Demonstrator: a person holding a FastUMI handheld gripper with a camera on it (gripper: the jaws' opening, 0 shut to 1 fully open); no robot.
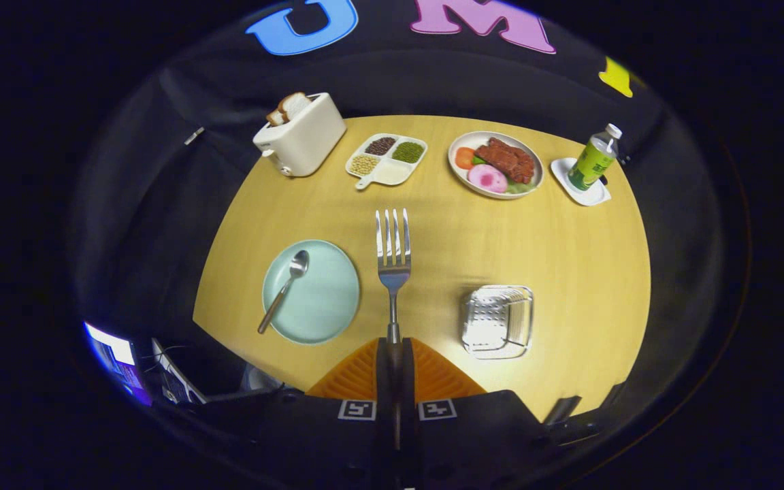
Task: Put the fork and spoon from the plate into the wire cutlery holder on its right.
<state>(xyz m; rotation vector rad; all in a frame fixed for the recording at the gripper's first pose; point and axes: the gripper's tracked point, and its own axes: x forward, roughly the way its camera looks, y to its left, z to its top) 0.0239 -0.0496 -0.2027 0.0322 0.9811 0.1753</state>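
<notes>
Above table [569,272], jaws clamped on fork [393,258]

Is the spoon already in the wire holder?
No, the spoon lies on the green plate, while the gripper holds the fork.

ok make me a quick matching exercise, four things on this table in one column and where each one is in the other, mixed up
Things:
1. fork
2. spoon
3. wire cutlery holder
4. bottle

Places:
A. on the pale green plate
B. standing on a white coaster at the table's far side
C. clamped by its handle in the gripper, tines pointing ahead
D. on the bare table, right of the plate

Pairs: 1-C, 2-A, 3-D, 4-B
</notes>
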